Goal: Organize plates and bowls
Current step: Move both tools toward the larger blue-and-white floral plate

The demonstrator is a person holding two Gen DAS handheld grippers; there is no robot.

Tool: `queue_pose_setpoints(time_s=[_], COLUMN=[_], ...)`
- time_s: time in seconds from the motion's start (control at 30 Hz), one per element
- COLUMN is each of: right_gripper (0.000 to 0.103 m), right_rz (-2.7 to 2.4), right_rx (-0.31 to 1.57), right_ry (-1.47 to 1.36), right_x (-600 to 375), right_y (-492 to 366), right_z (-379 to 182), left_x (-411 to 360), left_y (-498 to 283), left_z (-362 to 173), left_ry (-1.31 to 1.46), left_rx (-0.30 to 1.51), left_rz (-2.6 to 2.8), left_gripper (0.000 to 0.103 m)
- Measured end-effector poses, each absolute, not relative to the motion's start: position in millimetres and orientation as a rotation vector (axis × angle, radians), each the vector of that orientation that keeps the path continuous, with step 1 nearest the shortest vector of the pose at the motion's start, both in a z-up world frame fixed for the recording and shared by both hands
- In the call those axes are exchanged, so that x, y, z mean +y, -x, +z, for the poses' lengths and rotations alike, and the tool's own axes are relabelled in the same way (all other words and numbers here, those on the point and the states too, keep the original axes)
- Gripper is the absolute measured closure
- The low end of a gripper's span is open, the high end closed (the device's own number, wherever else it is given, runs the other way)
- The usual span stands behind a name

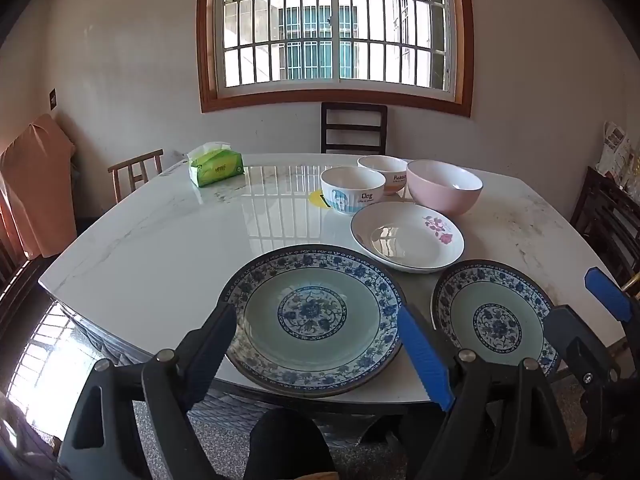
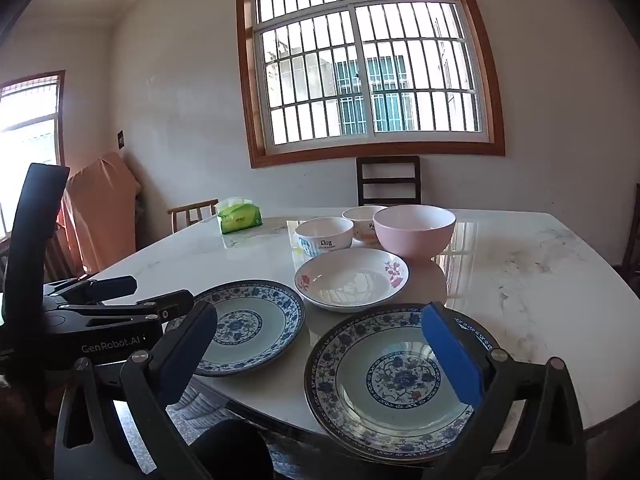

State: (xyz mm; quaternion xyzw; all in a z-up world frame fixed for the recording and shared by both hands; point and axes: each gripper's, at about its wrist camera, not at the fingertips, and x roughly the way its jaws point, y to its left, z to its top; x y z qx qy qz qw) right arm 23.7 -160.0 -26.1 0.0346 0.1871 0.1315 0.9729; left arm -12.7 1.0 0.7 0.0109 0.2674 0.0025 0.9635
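A green tissue pack [image 1: 216, 168] is seen near the desk's [image 1: 152, 232] far left corner. At the near edge, a large blue-and-white floral plate [image 1: 314, 320] with a pale green well is framed between the spread jaws of the left hand-held gripper [image 1: 316, 344], which is held wide open with nothing gripped. Further back, a white "Dog" bowl [image 1: 352, 195], a second white printed bowl [image 1: 386, 174] and a pink bowl [image 1: 444, 192] are grouped toward the far edge, all empty. Just in front of them, an empty white dish with pink flowers [image 1: 408, 237] is set. At the near right edge, a matching blue-and-white plate [image 2: 394, 380] is straddled by the right hand-held gripper [image 2: 320, 360], also fully open and empty.
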Motion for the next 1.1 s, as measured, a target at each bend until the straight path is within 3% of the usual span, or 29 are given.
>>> queue_pose_setpoints(time_s=[0.13,1.1], right_gripper=[0.0,0.0], right_rz=[0.252,0.303], right_rx=[0.346,0.394], right_ry=[-0.073,-0.077], right_x=[-161,-146], right_y=[-22,-31], right_z=[-27,-28], left_x=[-7,14], left_y=[-3,-9], left_z=[-5,-24], left_ry=[-0.02,0.013], left_rx=[0.625,0.664], left_rz=[-0.001,0.04], left_gripper=[0.018,0.018])
